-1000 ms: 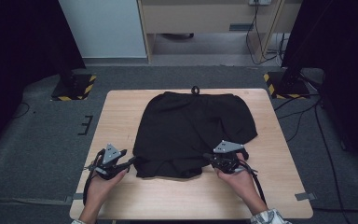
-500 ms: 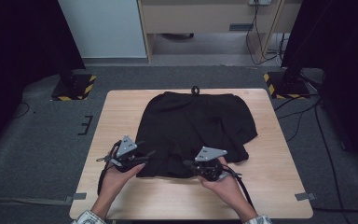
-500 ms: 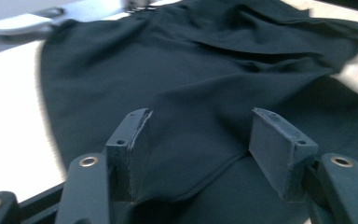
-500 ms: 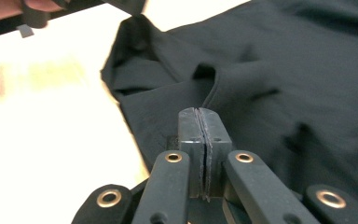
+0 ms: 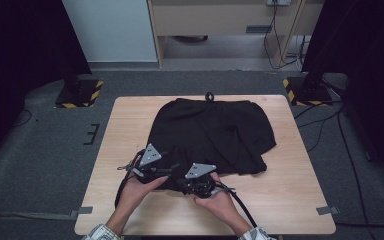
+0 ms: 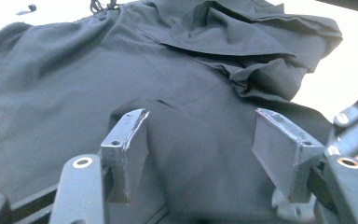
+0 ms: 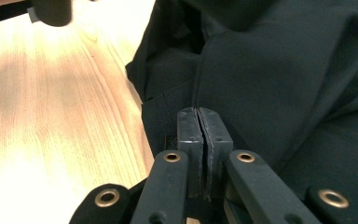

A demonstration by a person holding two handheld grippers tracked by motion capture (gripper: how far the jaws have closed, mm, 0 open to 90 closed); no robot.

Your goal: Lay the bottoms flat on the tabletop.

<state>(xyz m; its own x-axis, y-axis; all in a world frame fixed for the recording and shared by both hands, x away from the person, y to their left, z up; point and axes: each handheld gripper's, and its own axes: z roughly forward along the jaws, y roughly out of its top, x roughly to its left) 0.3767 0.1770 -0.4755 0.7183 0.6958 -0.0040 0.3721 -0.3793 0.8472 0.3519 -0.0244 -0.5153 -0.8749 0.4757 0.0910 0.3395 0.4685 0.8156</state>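
Note:
A black garment (image 5: 212, 132) lies spread on the wooden table (image 5: 290, 190), its drawstring loop (image 5: 209, 96) at the far edge. My left gripper (image 5: 166, 169) hovers over the garment's near left part, jaws wide open with fabric (image 6: 74, 88) under them and nothing between the pads (image 6: 131, 140). My right gripper (image 5: 186, 186) is at the garment's near edge, close beside the left one. In the right gripper view the gripper (image 7: 199, 122) is shut, pinching a fold at the hem (image 7: 161, 123). The garment's right side (image 6: 261, 51) is rumpled and folded over.
Bare wood (image 7: 60, 107) lies left of the hem in the right gripper view. Cables trail from both grippers over the table's near edge (image 5: 240, 207). Beyond the table stand yellow-and-black stand bases (image 5: 80, 94) on grey carpet, with a cabinet behind.
Both hands have drawn inward toward the middle of the garment's near edge. The right gripper went left along the hem, the left gripper right onto the fabric.

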